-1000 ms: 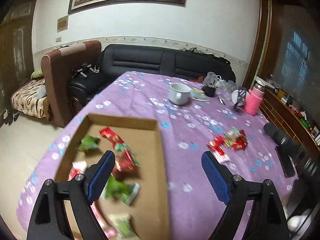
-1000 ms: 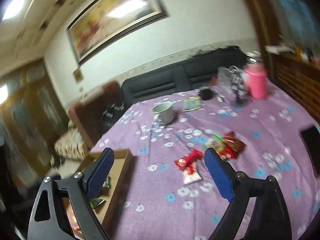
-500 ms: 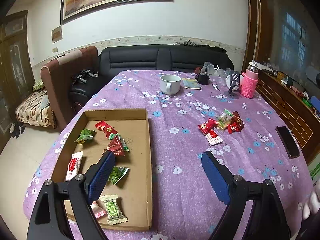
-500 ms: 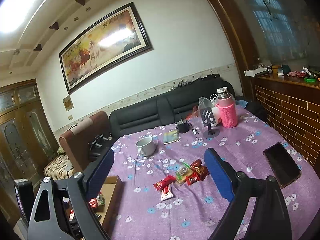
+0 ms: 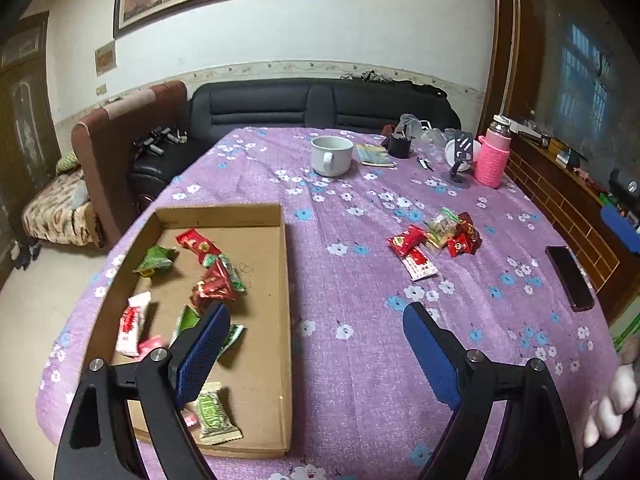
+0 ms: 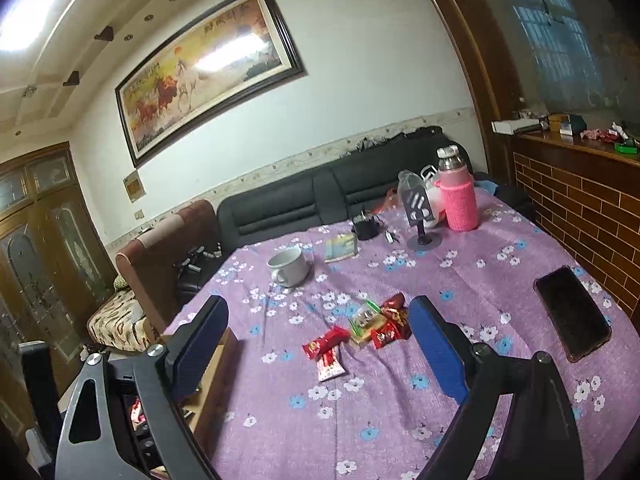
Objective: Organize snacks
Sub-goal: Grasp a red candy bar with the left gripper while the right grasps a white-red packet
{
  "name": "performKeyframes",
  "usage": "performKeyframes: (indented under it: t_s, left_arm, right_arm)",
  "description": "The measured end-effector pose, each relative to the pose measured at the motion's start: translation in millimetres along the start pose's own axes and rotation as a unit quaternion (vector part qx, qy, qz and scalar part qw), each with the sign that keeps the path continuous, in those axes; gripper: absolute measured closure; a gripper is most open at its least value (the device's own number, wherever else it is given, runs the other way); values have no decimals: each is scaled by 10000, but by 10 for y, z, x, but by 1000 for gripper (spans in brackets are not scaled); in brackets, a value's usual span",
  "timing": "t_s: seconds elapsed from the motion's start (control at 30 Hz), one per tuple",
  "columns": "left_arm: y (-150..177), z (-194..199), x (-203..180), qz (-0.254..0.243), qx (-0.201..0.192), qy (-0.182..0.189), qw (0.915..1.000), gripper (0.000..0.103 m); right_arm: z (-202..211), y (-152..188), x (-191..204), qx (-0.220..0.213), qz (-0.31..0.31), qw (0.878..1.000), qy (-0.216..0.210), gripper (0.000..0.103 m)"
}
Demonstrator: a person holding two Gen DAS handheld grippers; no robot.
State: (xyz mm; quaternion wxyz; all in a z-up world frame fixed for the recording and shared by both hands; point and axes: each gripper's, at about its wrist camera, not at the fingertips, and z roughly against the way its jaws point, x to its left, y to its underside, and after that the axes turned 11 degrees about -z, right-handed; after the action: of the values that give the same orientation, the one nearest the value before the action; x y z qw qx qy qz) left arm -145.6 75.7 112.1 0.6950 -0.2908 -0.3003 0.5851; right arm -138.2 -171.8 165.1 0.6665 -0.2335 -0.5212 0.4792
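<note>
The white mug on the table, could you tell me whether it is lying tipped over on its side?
No, the white mug stands upright on the purple tablecloth, with its open mouth facing up.

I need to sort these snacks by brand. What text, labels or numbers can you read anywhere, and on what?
None can be read for certain.
Painting: brush characters along the top, too blurred to read.
Loose wrappers on the cloth: printing too small.
Wrappers in the cardboard tray: printing blurred.
Booklet by the mug: cover unreadable.
Phone: screen dark.
</note>
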Motion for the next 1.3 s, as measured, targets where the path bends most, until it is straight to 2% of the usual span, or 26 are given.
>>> performKeyframes:
  t_s: [0.13, 0.23, 0.37, 0.5, 0.57, 0.63, 0.77, 0.8, 0.87, 0.97, 1.07, 1.2, 1.27, 1.3]
  left_arm:
    - [23, -101, 28, 91, 83, 275, 9995, 12]
    - [45, -203, 7, 125, 206, 626, 9978, 12]
    - [81, -344, -57, 137, 394, 906, 9950, 12]
    - [94, -408, -34, 266, 495, 1057, 9928, 12]
    - [81, -409, 13, 311, 493, 1023, 9930, 12]
    - [50, -396, 82, 339, 448, 1012, 9933, 12]
    - [-58, -372, 196, 291, 366, 945, 9944, 12]
    - [-100, -383, 220, 281, 361, 939, 9945, 12]
    - [-178, -438, 261, 286, 395, 1043, 9934, 12]
    - [-329, -591, 260, 238, 546, 1267, 9902, 12]
    - [-467, -782, 128, -17, 747, 1406, 9872, 12]
    - [-613, -1087, -200, -559, 959, 1480, 9827, 12]
    - [-691, -1317, -404, -858, 1103, 1536, 9782, 13]
    - [-714, -1402, -475, -950, 1162, 1547, 9765, 22]
  right_arm:
    - [-256, 37, -161, 352, -82, 9992, 166, 12]
    - [-603, 129, -221, 910, 183, 9952, 311, 12]
    - [-1227, 409, -195, 1949, 670, 9779, 351, 13]
    - [-1748, 616, -148, 2420, 985, 9643, 441, 18]
    - [-1922, 664, -133, 2516, 1058, 9606, 522, 21]
    - [-2113, 712, -123, 2663, 1137, 9555, 565, 31]
    - [-2350, 816, -115, 2933, 1160, 9474, 551, 61]
    - [-2352, 826, -103, 2872, 1203, 9487, 550, 73]
    - [-2346, 839, -96, 2873, 1223, 9485, 522, 80]
    - [-2305, 809, -170, 3002, 1041, 9471, 448, 82]
    - [-2125, 793, -266, 3051, 975, 9460, 495, 82]
    - [-1881, 734, -467, 2793, 960, 9522, 779, 82]
    - [-1846, 678, -653, 2686, 709, 9570, 831, 82]
    - [-1850, 656, -731, 2711, 550, 9577, 793, 82]
